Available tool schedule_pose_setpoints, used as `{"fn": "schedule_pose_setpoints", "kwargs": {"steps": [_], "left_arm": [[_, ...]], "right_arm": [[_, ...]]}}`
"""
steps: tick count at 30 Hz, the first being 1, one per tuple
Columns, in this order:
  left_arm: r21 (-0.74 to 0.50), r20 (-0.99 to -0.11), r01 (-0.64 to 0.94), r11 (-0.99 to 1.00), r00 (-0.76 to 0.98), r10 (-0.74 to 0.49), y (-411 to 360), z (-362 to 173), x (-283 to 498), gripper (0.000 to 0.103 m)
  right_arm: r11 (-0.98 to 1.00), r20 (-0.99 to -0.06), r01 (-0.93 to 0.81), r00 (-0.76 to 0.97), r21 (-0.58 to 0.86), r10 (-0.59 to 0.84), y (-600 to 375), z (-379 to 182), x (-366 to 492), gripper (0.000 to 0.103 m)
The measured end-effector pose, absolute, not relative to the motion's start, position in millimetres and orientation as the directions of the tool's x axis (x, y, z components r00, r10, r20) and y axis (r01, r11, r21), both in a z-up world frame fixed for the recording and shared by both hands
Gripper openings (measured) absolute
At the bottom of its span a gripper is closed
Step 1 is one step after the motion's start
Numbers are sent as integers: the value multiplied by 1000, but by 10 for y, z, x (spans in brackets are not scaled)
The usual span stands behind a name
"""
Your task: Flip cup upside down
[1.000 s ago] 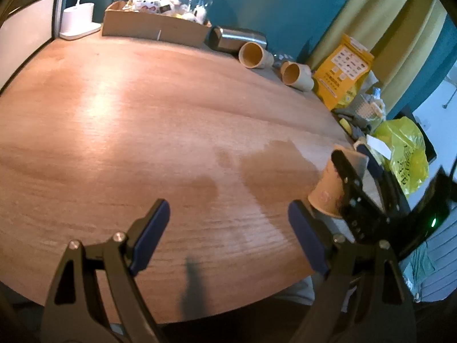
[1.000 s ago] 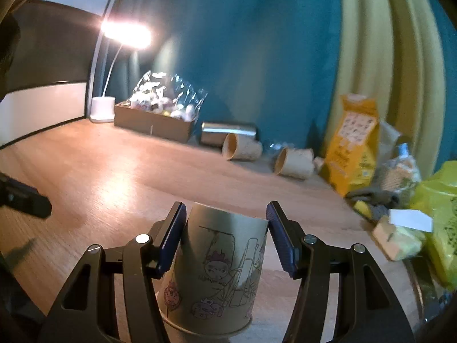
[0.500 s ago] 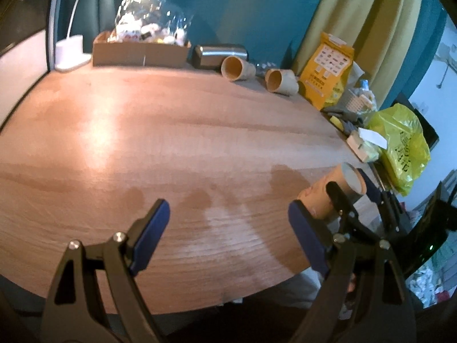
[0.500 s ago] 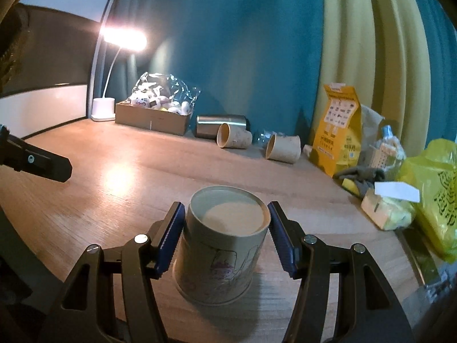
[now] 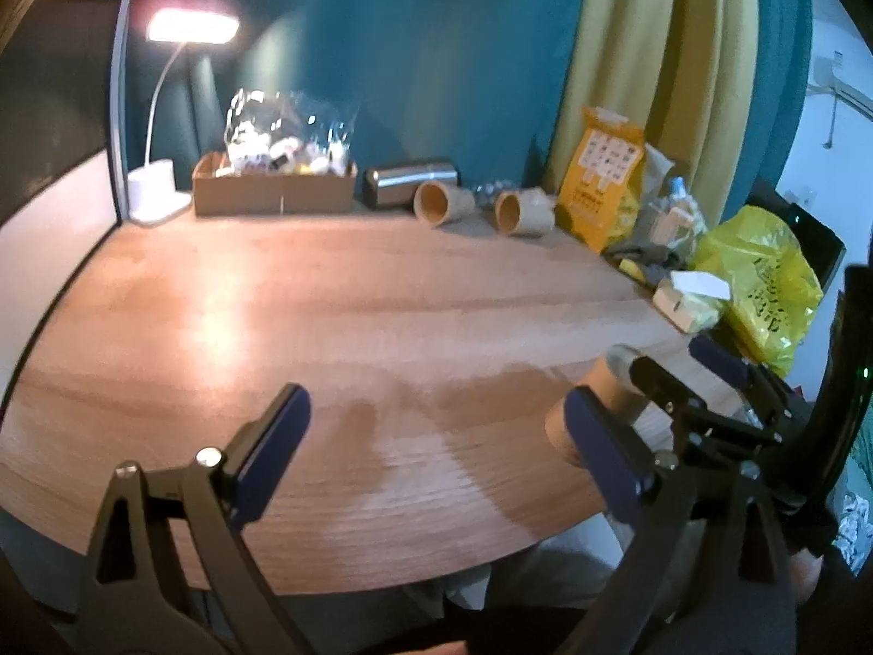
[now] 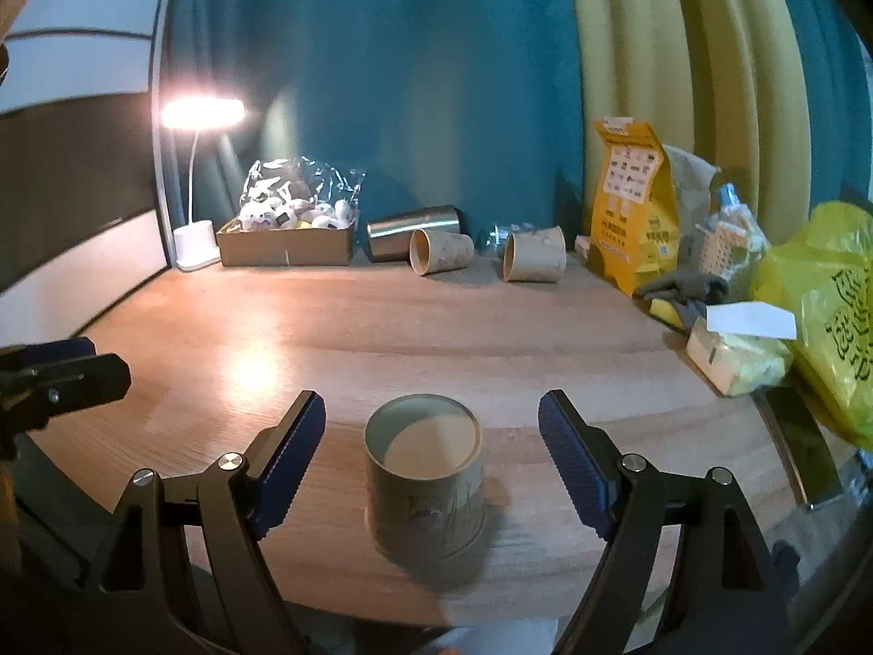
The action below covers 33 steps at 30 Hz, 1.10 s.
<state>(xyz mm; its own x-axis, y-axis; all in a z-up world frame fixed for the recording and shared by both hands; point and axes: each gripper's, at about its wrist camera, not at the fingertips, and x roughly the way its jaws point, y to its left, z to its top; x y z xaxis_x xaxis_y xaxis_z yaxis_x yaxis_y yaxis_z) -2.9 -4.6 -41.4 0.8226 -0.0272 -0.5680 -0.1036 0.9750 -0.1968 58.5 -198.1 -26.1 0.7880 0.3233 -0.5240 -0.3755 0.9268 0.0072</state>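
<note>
A beige paper cup with a printed drawing stands upside down on the wooden table, its base facing up, near the front edge. My right gripper is open, its blue pads apart on either side of the cup and not touching it. In the left wrist view the cup is partly hidden behind my left gripper's right finger and the right gripper. My left gripper is open and empty over the table's front edge.
At the back: a white desk lamp, a cardboard box with a plastic bag, a steel tumbler and two paper cups on their sides. At the right: an orange pouch, a tissue pack, a yellow bag.
My right gripper has opened and let go of the cup, which now stands upside down on the table. My left gripper tilted up and stays open.
</note>
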Motion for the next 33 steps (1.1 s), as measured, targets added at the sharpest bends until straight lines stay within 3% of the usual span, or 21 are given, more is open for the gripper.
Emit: {"fn": "schedule_pose_setpoints", "kwargs": {"steps": [11,33], "left_arm": [[-134,-473,-103,986,880,28,-210,-105,-351,95],[-103,-394,-113,988,917,64,-370,91,-758,101]], "right_arm": [[932,-508,-361,797,31,326,-2083,24,309,83],[930,-486,-362,802,67,348,-2181,156,11,83]]}}
